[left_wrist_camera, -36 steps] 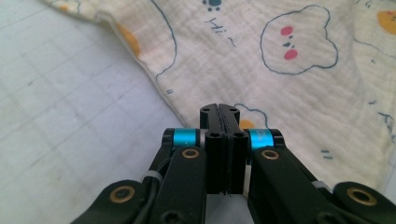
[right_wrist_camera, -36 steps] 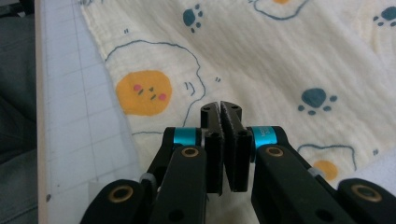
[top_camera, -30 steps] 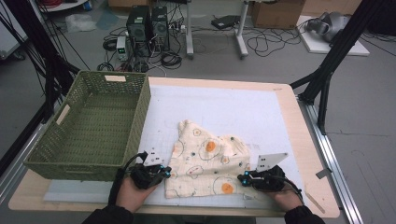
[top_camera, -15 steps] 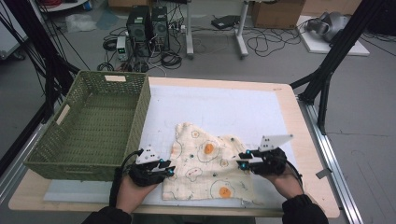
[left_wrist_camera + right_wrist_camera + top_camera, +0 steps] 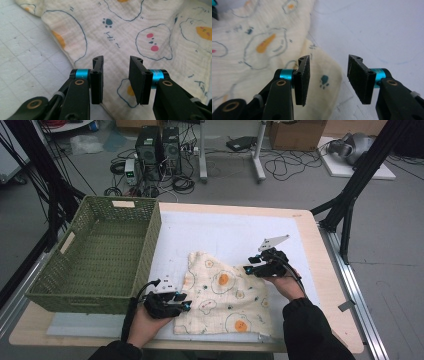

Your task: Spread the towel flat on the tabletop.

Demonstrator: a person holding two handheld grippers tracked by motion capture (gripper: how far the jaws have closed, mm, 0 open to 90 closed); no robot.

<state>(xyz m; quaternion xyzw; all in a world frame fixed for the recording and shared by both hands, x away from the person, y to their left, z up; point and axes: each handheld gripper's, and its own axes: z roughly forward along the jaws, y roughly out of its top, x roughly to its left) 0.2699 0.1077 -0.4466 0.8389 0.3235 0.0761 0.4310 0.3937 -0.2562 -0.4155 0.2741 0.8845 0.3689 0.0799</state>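
Your right gripper [image 5: 254, 266] has moved up the cloth [image 5: 225, 300]; your left gripper [image 5: 181, 302] stays low. Both pairs of fingers released, empty. Cloth's near edge is cut off.

A green wicker basket [image 5: 100, 255] sits left on the white mat [image 5: 240, 232].

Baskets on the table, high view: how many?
1. The green woven basket stands at the table's left side, left of the egg-print cloth, empty as far as its inside shows.
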